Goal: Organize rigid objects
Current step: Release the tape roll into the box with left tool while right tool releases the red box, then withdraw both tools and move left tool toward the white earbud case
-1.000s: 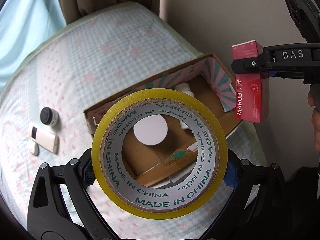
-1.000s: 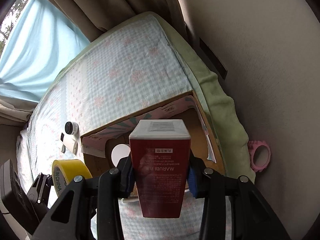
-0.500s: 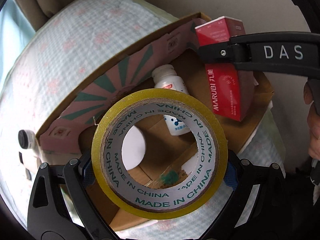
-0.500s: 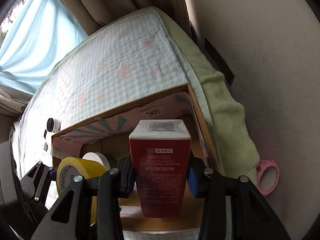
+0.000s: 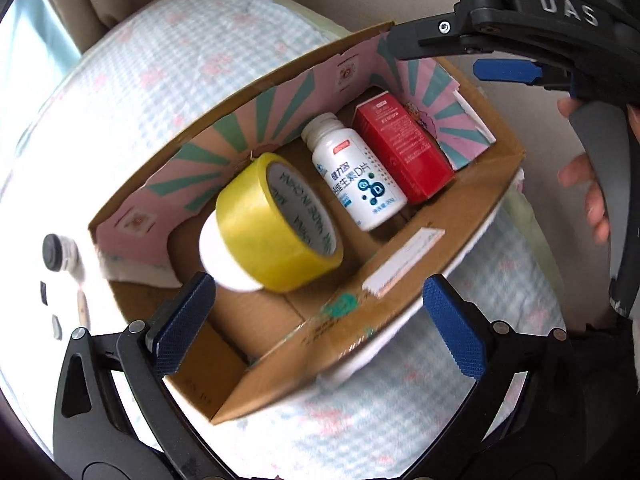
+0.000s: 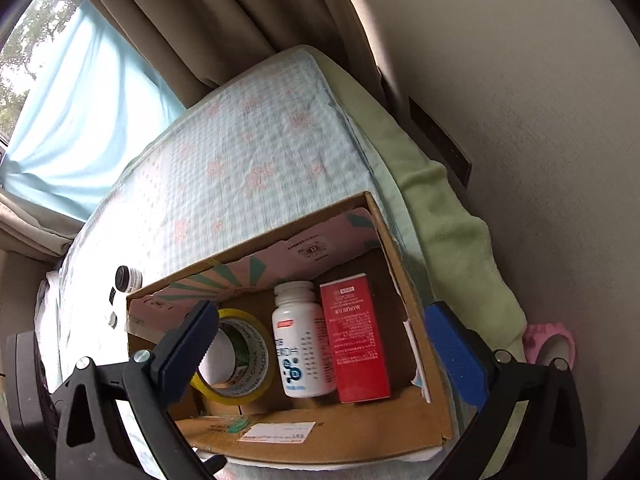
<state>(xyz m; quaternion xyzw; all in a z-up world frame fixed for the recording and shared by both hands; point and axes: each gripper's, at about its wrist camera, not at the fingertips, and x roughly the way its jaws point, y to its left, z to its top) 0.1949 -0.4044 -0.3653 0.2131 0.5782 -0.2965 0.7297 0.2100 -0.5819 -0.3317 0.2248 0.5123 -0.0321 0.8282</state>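
An open cardboard box [image 5: 460, 220] [image 6: 360, 432] sits on the bed. Inside lie a yellow tape roll [image 5: 276, 224] [image 6: 240, 364], a white pill bottle [image 5: 356, 172] [image 6: 300, 340] and a red carton [image 5: 404, 148] [image 6: 356, 336], side by side. The tape roll leans on a white round lid [image 5: 216, 252]. My left gripper [image 5: 320, 320] is open and empty above the box's near wall. My right gripper [image 6: 324, 348] is open and empty above the box; it also shows in the left wrist view at top right [image 5: 492, 40].
A small black-capped jar [image 5: 58, 252] [image 6: 128, 278] and small white items [image 5: 82, 304] lie on the checked bedspread left of the box. A pink tape ring [image 6: 552, 348] sits by the wall at right. Curtains hang behind the bed.
Both grippers have opened. The tape roll dropped from my left gripper into the box, and the red carton left my right gripper and now lies beside the bottle.
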